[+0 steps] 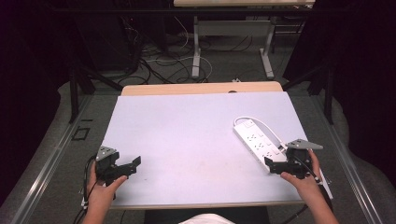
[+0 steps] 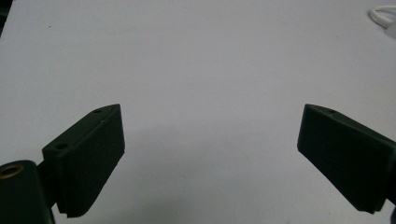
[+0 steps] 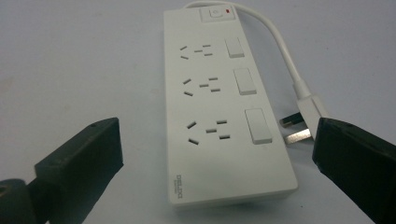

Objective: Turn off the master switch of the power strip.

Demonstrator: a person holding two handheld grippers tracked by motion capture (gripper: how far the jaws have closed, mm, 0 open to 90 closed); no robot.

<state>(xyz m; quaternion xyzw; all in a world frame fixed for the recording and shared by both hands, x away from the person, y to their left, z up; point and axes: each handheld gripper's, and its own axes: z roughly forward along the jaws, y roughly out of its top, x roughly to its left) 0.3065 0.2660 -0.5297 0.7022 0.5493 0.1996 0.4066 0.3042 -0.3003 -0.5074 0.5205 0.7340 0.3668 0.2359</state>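
High view: power strip [image 1: 258, 141] lies at the counter's [image 1: 187, 140] right side, near end hidden behind the right gripper [image 1: 273, 164]. Both grippers' jaws spread, empty; left gripper [image 1: 132, 164] over bare counter.

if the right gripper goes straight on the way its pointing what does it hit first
Probably the near end of the white power strip: it lies directly ahead of the open right gripper, between the lines of its jaws. Its plug sits close by one jaw.

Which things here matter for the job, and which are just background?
In play:
power strip
its plug and white cable
right claw, open around the strip's near end
left claw, open over bare table

Background:
floor cables
far desk's legs
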